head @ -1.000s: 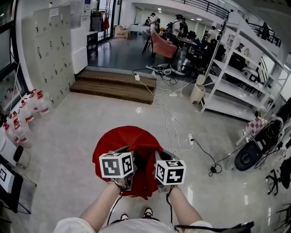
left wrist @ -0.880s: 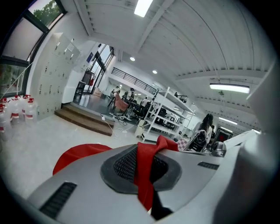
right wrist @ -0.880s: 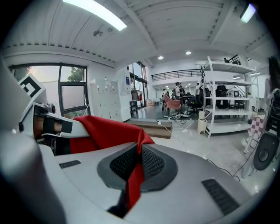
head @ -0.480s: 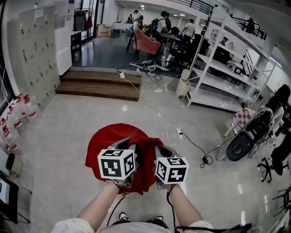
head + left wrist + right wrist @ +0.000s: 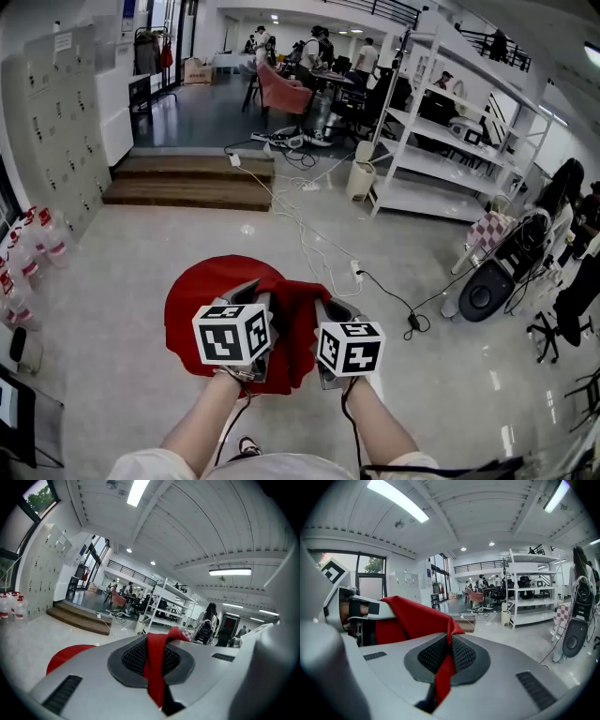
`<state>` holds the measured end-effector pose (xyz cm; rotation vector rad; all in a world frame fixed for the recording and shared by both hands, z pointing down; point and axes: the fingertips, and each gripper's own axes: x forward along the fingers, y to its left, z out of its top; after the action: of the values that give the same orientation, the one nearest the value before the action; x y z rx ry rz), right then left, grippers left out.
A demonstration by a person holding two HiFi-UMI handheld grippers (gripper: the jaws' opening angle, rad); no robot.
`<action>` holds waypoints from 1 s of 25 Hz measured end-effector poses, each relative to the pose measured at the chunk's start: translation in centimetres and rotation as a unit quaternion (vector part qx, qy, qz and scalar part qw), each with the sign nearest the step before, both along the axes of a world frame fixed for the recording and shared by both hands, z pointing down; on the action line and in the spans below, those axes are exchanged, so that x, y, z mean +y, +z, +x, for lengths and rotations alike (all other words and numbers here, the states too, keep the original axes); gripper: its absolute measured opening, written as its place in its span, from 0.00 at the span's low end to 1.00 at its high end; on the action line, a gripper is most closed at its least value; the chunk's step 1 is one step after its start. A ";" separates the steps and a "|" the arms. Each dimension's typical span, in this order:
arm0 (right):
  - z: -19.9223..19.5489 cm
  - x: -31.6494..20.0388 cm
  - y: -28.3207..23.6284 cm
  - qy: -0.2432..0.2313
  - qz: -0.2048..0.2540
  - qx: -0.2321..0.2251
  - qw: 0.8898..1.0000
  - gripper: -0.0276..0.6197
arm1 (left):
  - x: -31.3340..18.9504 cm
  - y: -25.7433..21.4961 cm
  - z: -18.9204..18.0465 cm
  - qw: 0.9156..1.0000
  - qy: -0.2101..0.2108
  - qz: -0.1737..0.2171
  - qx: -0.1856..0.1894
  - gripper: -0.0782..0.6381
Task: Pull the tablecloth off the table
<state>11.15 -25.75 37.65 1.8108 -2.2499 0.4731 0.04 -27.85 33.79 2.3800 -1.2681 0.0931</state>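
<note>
Risk: a jerky pull could slip the thin fold out of either pinch, and an uneven one might drag or tip the bench hidden underneath.
Tablecloth (image 5: 211, 291): red, mostly draped over the round bench, with its near edge gathered up.
Left gripper (image 5: 157, 667): jaws pressed together on a red fold.
Right gripper (image 5: 445, 663): jaws likewise nipping a fold.
Pose: forearms side by side, grippers close together at the cloth's near edge, pointing far.
</note>
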 end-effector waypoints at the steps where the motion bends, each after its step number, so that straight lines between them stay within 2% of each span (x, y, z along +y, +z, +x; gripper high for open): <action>1: 0.4 0.4 0.0 0.001 0.000 -0.002 1.000 0.09 | 0.4 -0.1 0.5 1.000 0.002 0.001 0.000 0.14; 8: 5.3 3.9 0.1 0.014 0.003 -0.021 1.000 0.09 | 3.6 0.6 4.9 1.000 0.009 0.005 0.012 0.14; 13: 8.6 7.0 0.2 0.022 0.000 -0.028 0.999 0.09 | 6.5 1.9 7.5 1.000 0.006 -0.014 0.002 0.14; 25: 15.6 13.9 0.9 0.045 -0.001 -0.054 0.998 0.09 | 13.1 2.2 14.1 1.000 0.024 -0.011 -0.005 0.14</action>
<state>26.78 -11.87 38.52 1.9363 -2.2415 0.6036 14.18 -14.72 35.98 2.3953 -1.2082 0.1327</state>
